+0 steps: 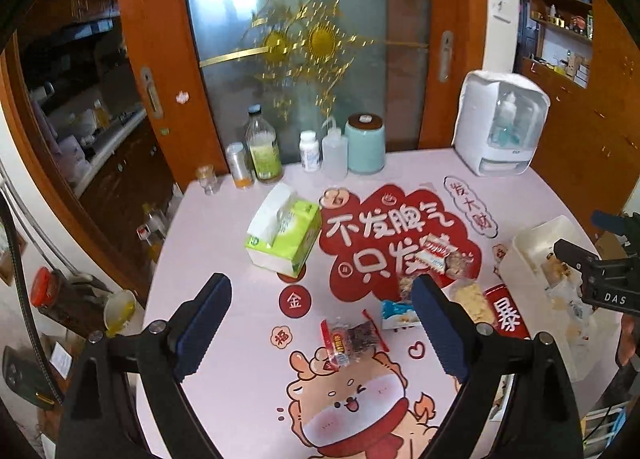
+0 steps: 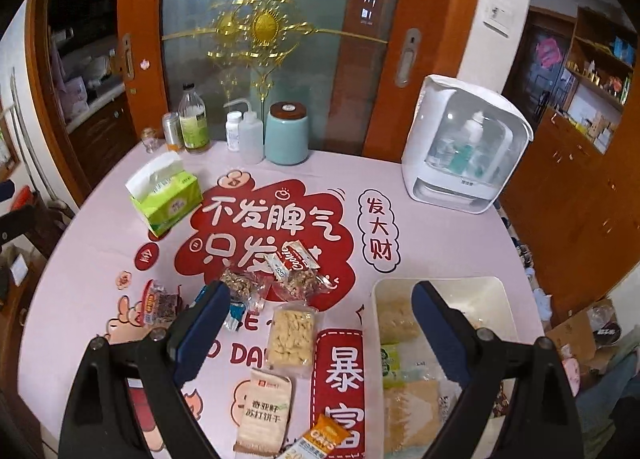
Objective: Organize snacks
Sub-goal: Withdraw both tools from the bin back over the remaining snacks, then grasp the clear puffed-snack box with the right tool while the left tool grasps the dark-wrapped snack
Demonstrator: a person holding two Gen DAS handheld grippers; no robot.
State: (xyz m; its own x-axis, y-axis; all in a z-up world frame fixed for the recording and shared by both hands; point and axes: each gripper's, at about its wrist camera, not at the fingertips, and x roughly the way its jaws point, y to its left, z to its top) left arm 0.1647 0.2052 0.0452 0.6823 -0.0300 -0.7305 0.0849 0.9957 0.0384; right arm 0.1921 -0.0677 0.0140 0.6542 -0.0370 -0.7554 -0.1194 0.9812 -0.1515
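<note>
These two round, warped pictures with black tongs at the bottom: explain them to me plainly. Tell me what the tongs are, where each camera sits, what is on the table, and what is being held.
The tongs are hand-held grippers, one in each of a person's hands, each carrying a wide-angle camera that looks along its fingers. One picture looks past the left gripper, the other past the right gripper. Both stand open and hold nothing. On the pink printed tablecloth lie loose snack packets, such as a pale cracker packet, beside a white bin that already contains some snacks. Further back are a green tissue box, bottles, a teal canister and a white appliance.
</note>
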